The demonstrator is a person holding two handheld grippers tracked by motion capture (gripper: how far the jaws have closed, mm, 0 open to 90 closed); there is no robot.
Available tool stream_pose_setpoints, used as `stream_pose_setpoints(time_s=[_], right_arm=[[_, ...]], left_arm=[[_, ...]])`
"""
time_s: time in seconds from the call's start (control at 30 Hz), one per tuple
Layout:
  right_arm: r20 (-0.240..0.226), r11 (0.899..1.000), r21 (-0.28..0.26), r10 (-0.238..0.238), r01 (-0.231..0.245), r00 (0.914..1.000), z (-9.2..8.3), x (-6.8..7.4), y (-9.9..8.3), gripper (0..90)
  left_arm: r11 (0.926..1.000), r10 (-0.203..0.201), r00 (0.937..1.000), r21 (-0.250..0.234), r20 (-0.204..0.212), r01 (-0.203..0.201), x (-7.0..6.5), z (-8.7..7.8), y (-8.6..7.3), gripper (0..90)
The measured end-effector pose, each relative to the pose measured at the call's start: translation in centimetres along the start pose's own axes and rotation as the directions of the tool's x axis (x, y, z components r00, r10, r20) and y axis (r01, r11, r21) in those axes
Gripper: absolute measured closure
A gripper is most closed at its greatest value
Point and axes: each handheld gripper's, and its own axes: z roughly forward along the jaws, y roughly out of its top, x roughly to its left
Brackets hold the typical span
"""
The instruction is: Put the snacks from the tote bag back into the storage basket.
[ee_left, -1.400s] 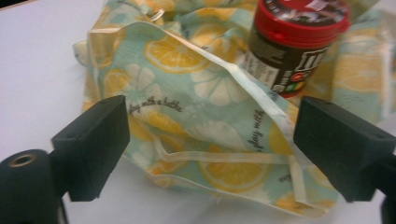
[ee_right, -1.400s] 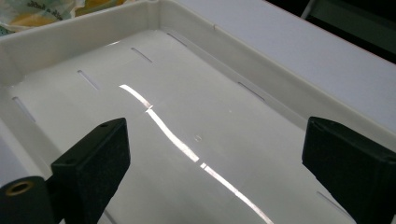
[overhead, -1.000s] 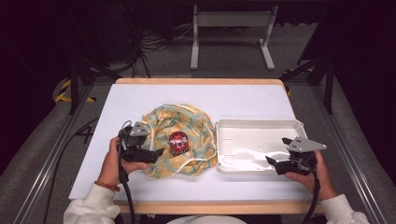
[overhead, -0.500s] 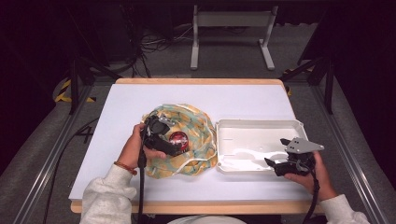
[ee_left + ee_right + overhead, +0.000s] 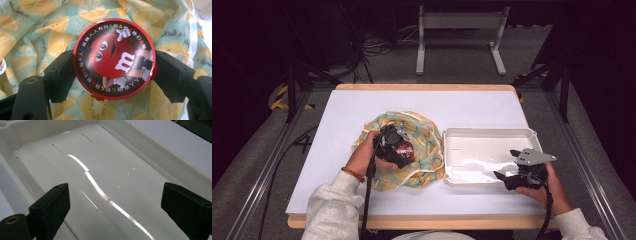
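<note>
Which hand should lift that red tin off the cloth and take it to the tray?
Left. Its tongs have just closed and now clamp the red tin from both sides on the cloth. The right tongs are open over the white tray, holding nothing.

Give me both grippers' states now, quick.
Left gripper: just closed, shut on the round red candy tin, over the lemon-print cloth.
Right gripper: open, holding nothing, above the white tray.
</note>
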Motion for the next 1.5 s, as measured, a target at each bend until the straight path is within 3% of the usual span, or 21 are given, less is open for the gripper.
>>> stream_pose_setpoints(time_s=[0.4,0.77,1.07,1.13,1.3,1.37,1.5], right_arm=[[-0.004,1.000,0.004,-0.010,0.010,0.9999,0.1,0.1,0.0,9.1],[-0.011,1.000,0.009,-0.012,0.012,0.9999,0.2,0.2,0.0,8.9],[-0.007,1.000,0.006,-0.015,0.015,0.9999,0.2,0.2,0.0,8.4],[-0.001,1.000,0.002,-0.018,0.018,0.9998,0.1,0.3,0.0,8.5],[0.006,1.000,-0.006,-0.014,0.014,0.9999,0.0,0.3,0.0,9.4],[0.029,1.000,-0.015,-0.005,0.006,0.9996,0.0,0.2,0.0,9.6],[0.023,1.000,-0.027,0.002,-0.002,0.9997,-0.2,0.2,0.0,9.8]], left_arm=[[0.9997,-0.012,0.9995,0.020,0.030,0.012,0.5,1.0,0.2,23.1],[0.9997,0.002,0.9997,0.023,0.026,-0.002,0.5,0.8,0.2,24.4],[0.9999,-0.008,1.0000,0.009,-0.002,0.008,0.6,0.0,0.2,24.6],[0.9997,-0.026,0.9997,0.004,-0.001,0.026,0.9,-0.4,0.1,24.7],[0.9997,-0.020,0.9998,-0.016,-0.007,0.020,1.0,-1.2,0.6,24.7],[0.9996,-0.019,0.9998,-0.019,-0.010,0.019,1.0,-1.5,0.9,24.7],[0.9999,-0.007,0.9997,-0.016,-0.021,0.007,1.0,-2.0,1.4,24.7]])
